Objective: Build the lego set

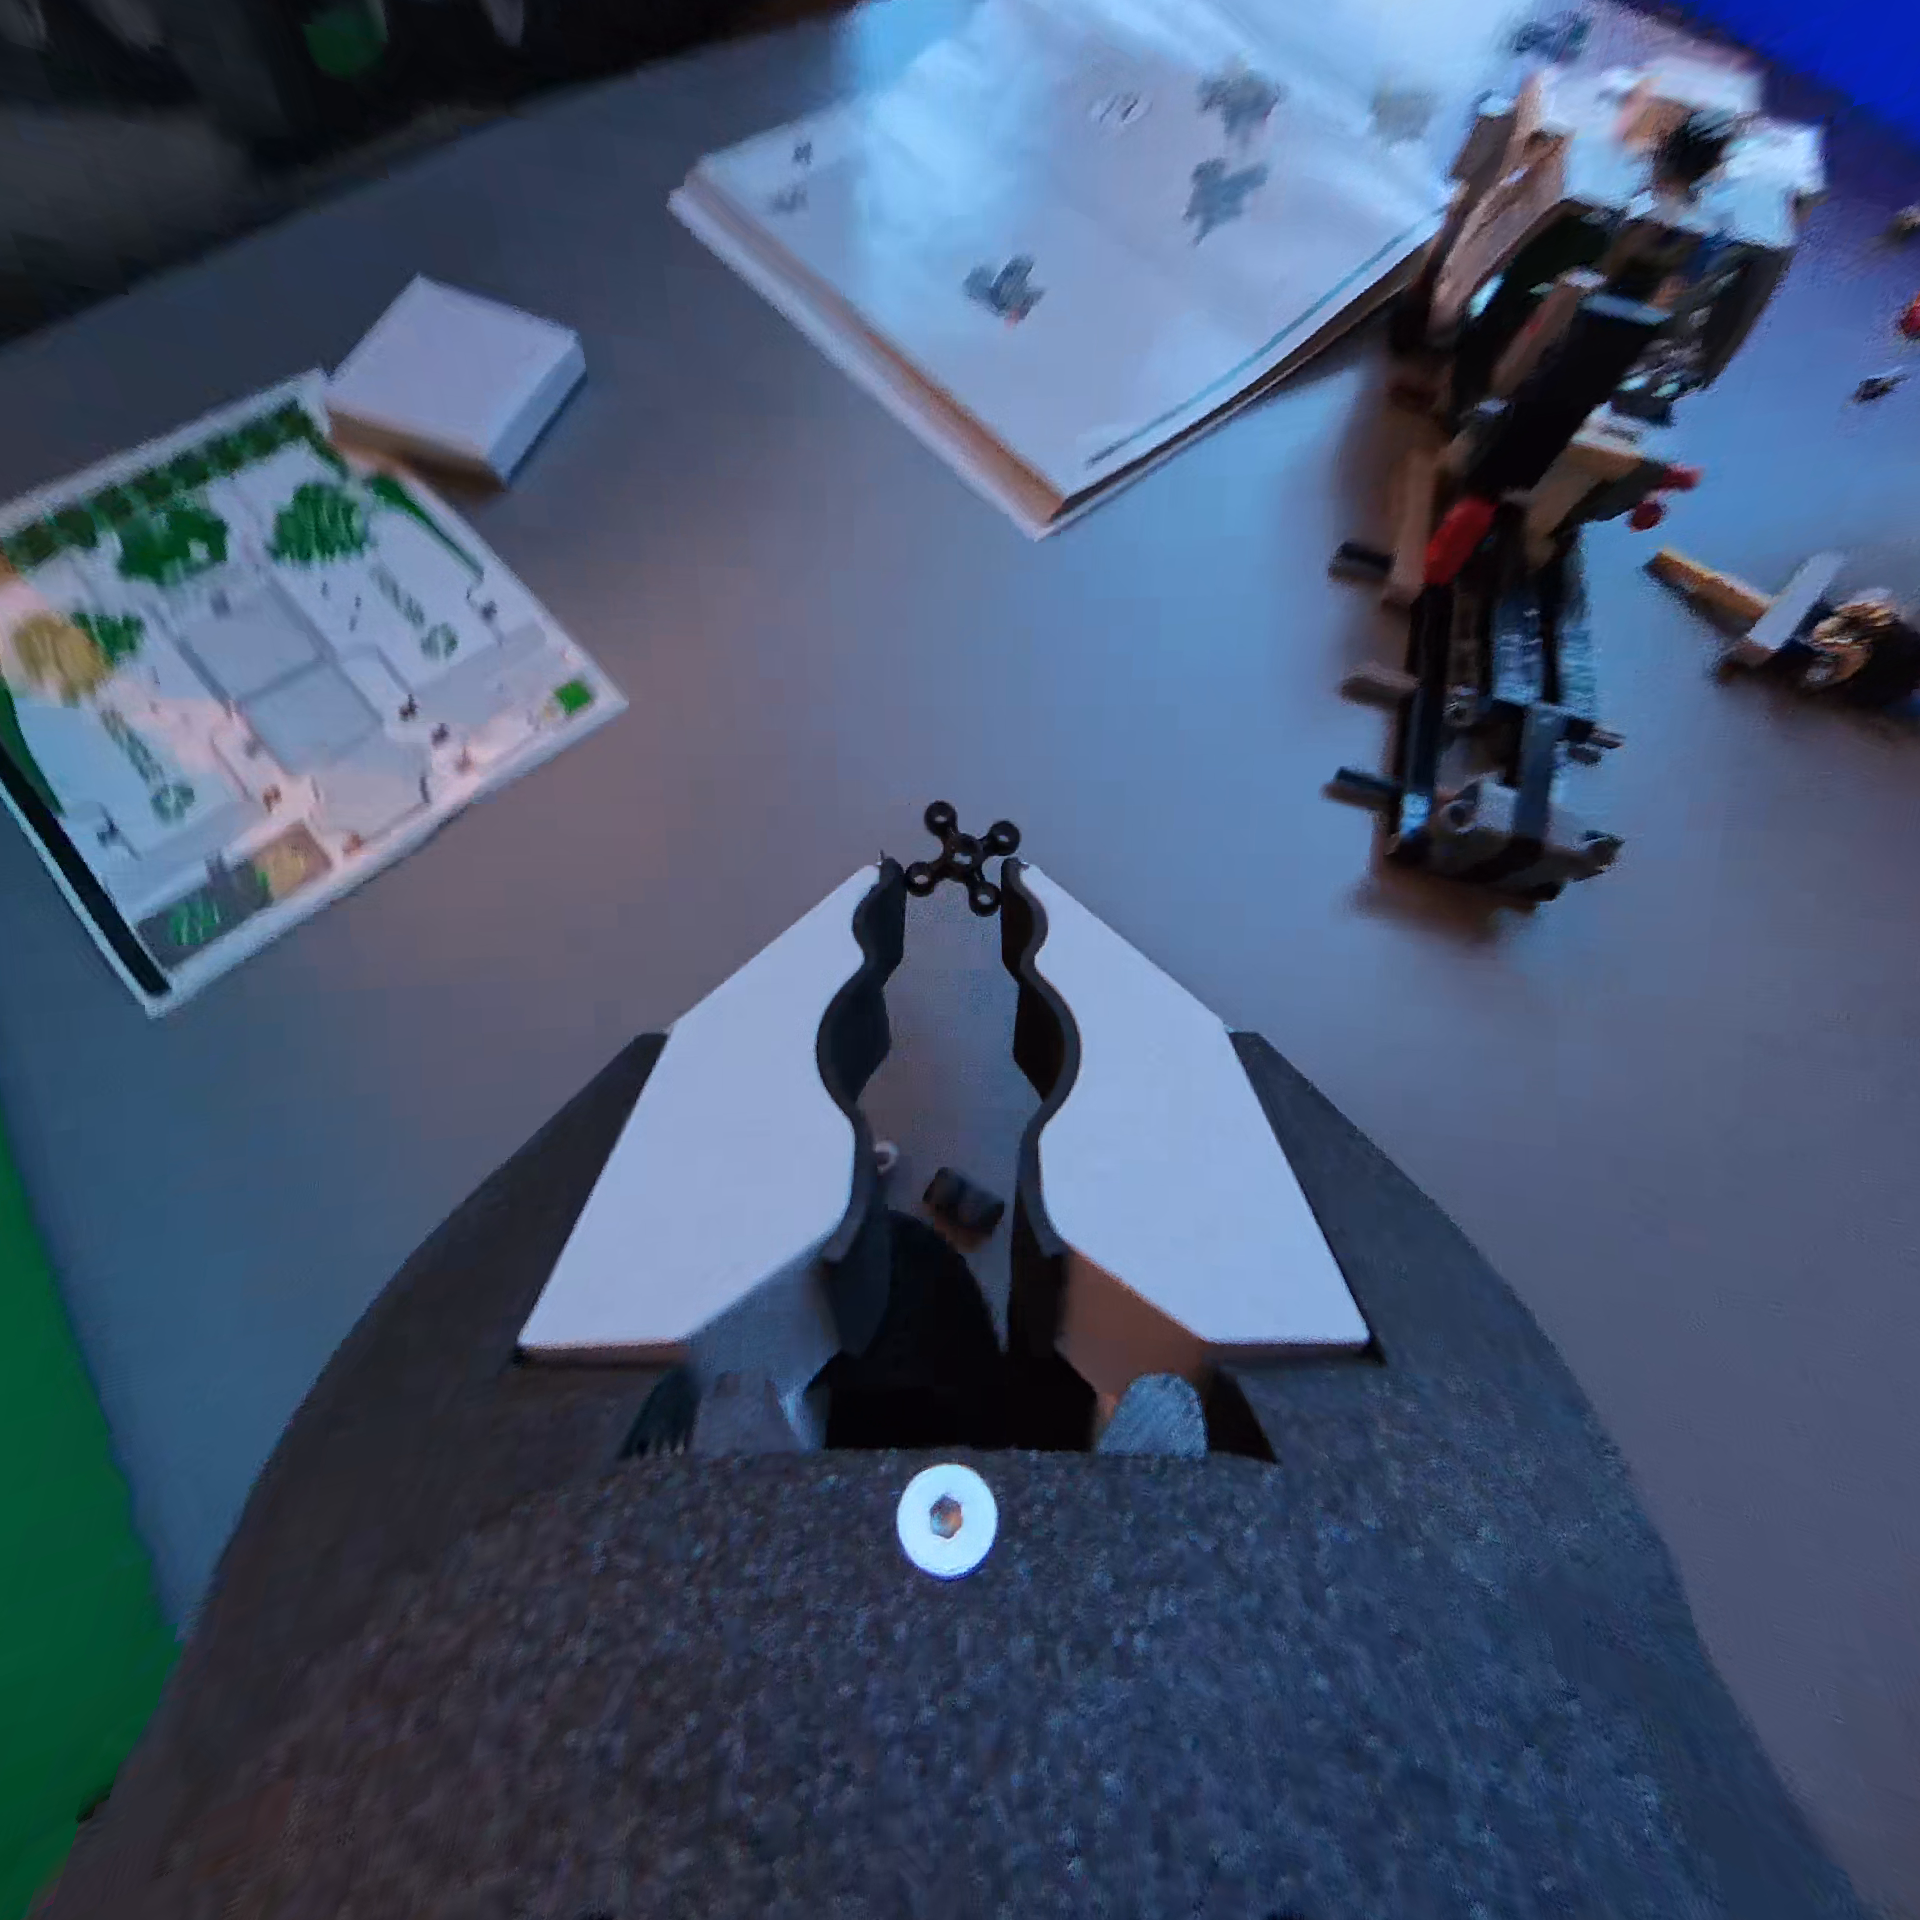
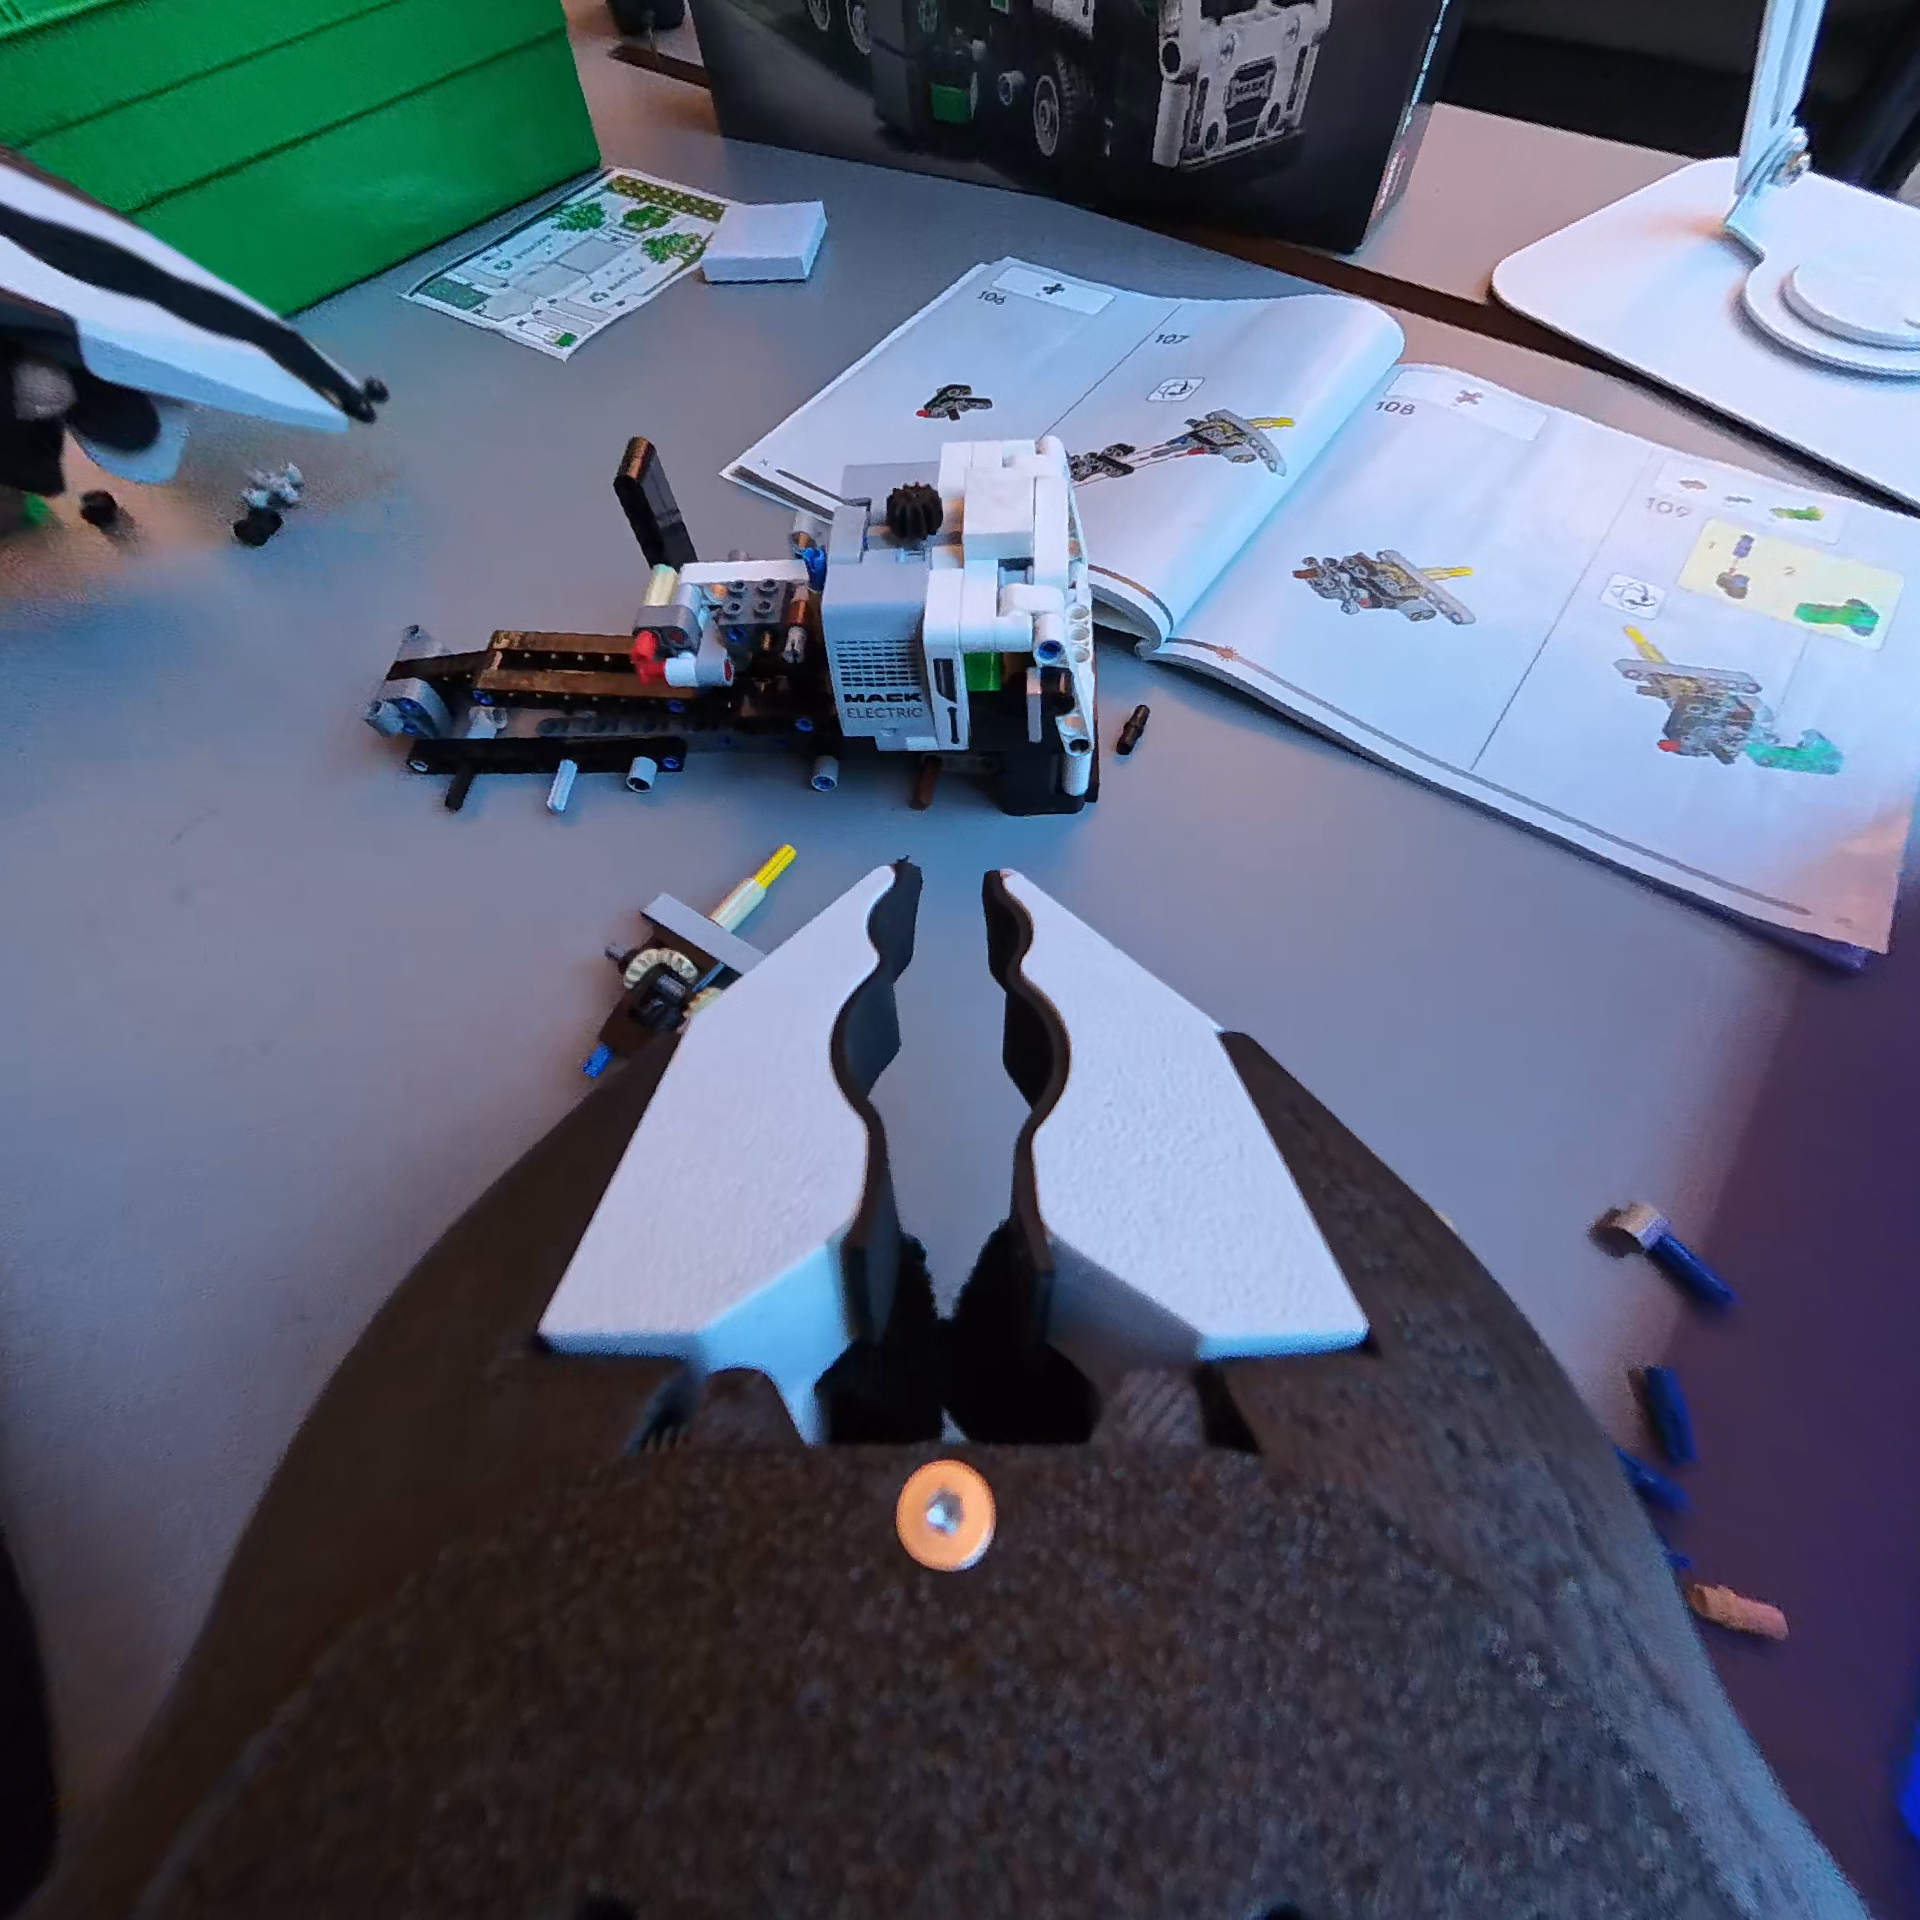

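Observation:
My left gripper [image 1: 956, 871] is shut on a small black cross-shaped lego piece [image 1: 962, 855], held at the fingertips above the grey table. The half-built truck model [image 1: 1538, 582] lies to its right, blurred. In the right wrist view the same truck model [image 2: 831, 644], with white cab and black chassis, lies on its side in the middle of the table. My right gripper [image 2: 943, 878] is open and empty, just in front of the model. The left gripper [image 2: 358, 400] shows at the far left with the black piece at its tips. A small gear sub-assembly [image 2: 681, 956] with a yellow axle lies beside my right gripper's left finger.
An open instruction booklet [image 2: 1403, 540] lies behind and right of the model. A sticker sheet [image 2: 566, 260] and a small white box [image 2: 764, 241] lie at the back left by a green bin [image 2: 312, 135]. The set's dark box [image 2: 1039, 94] stands behind. Blue pins [image 2: 1683, 1268] are scattered right. A white stand base [image 2: 1704, 312] sits far right. The left gripper is farther from the white stand base [image 2: 1704, 312], some 50 cm, than the right, some 40 cm.

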The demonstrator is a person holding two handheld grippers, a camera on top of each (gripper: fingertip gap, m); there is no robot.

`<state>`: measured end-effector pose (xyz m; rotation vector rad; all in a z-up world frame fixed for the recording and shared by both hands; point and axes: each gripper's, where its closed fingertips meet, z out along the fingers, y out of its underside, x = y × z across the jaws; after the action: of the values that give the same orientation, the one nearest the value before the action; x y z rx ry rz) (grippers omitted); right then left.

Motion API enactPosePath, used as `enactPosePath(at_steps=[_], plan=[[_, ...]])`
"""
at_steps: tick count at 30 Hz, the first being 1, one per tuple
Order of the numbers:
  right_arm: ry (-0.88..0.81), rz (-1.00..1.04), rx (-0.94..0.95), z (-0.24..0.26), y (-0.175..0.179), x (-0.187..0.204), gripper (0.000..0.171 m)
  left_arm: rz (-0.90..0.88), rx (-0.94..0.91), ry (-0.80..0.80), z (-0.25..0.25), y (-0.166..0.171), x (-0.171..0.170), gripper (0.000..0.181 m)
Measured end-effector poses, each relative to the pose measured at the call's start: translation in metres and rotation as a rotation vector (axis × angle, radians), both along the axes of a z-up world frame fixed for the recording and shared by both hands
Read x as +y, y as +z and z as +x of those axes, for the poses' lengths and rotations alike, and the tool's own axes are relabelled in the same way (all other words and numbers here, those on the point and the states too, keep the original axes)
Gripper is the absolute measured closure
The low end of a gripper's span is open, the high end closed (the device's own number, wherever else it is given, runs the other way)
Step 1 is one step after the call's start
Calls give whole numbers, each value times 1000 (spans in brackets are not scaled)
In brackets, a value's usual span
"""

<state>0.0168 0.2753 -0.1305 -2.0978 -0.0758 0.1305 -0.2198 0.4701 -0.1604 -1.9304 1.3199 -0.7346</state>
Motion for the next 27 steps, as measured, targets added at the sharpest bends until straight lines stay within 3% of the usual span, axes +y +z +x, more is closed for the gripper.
enactPosePath(at_steps=[1,4,8,17,22,27], plan=[[1,-2,-1,0,0,1,159,28,-14,-30,5,8,-4,165],[4,1,5,0,0,2,159,88,-38,-153,23,28,-28,166],[5,9,29,0,1,0,159,59,-103,-367,57,45,-88,166],[15,-44,69,-10,-3,-46,158,-112,-76,-658,107,15,-217,165],[103,-135,54,-31,-21,-85,157,-99,-12,-693,113,0,-245,165],[102,-126,47,-39,-27,-94,156,-66,9,-678,123,-9,-256,165]])
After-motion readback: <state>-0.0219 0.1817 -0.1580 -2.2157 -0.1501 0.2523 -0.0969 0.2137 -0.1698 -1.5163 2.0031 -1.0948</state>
